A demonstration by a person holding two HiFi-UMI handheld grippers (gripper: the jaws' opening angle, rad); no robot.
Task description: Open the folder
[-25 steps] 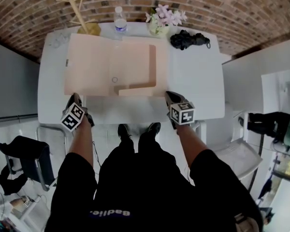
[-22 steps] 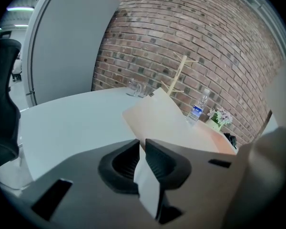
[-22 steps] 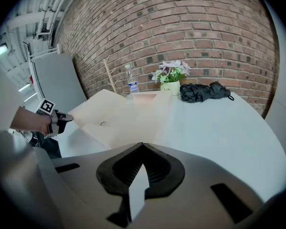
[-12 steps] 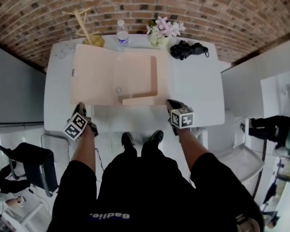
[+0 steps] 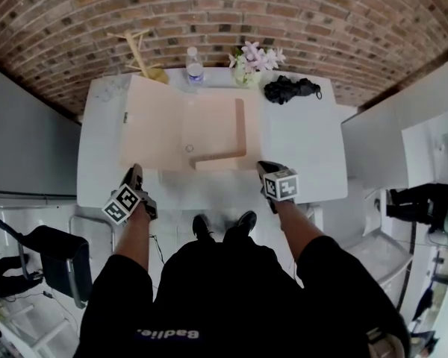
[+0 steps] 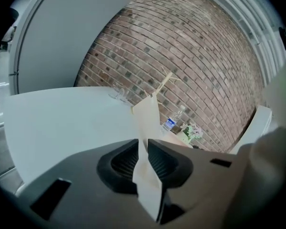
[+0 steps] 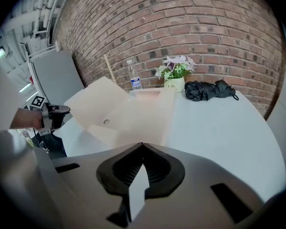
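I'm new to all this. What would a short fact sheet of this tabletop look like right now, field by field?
Surface: white table before a brick wall
Main item: peach folder, lying open, left cover raised off the table
Left gripper: cover's edge between its jaws, which are opening
Right gripper: jaws closed at the folder's near right corner
Along far edge: wooden stand, water bottle, flowers, black umbrella
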